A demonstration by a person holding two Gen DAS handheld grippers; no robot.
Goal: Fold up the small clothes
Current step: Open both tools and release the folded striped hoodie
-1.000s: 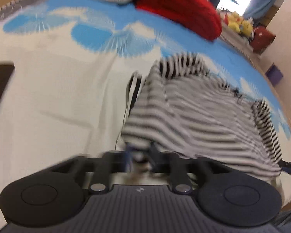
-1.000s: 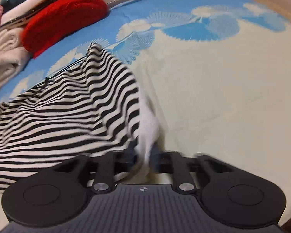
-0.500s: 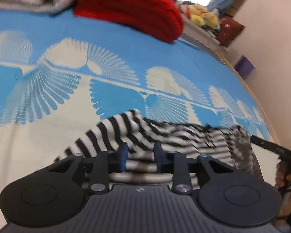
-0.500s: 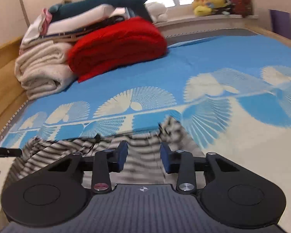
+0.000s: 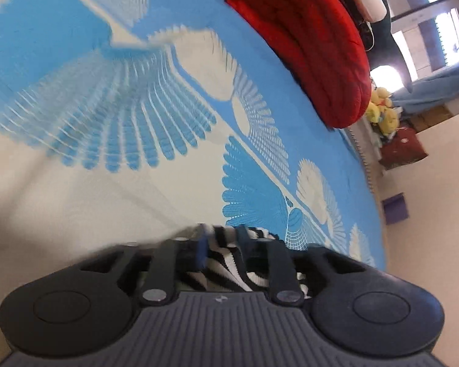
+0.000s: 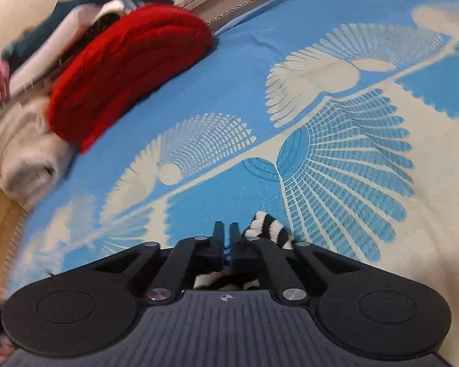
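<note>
**Item: striped garment (image 5: pixel 222 261), black and white.** Location: directly under and between your two tools, at 6 o'clock in both wrist views. Only small parts show; the bulk hangs or lies below the gripper bodies, out of sight, so its long axis cannot be read. Judging by the two grips, it likely runs across from one tool to the other.

**Left gripper (image 5: pixel 220 244).** Fingers stand a little apart with striped cloth bunched between them. Blur hides the contact, so you cannot tell whether they pinch it or merely straddle it.

**Right gripper (image 6: pixel 226 232).** Fingers drawn nearly together, only a thin slit between the tips. A tuft of the same striped cloth (image 6: pixel 267 227) pokes out at 1 o'clock of the fingertips, touching the right-hand finger; more shows beneath the linkage. Judged as clamped on the fabric.

**Bedspread (image 6: pixel 336 159), blue and cream fan print.** Fills 12 o'clock ahead of both tools.

**Red folded blanket (image 6: pixel 128 70).** At 10 o'clock in the right view, 1 o'clock in the left (image 5: pixel 309 36), well apart from the garment.

**Bearing for the coming move:** neither hand is nearer; each holds its own end, so the cloth travels wherever you carry both tools together.
</note>
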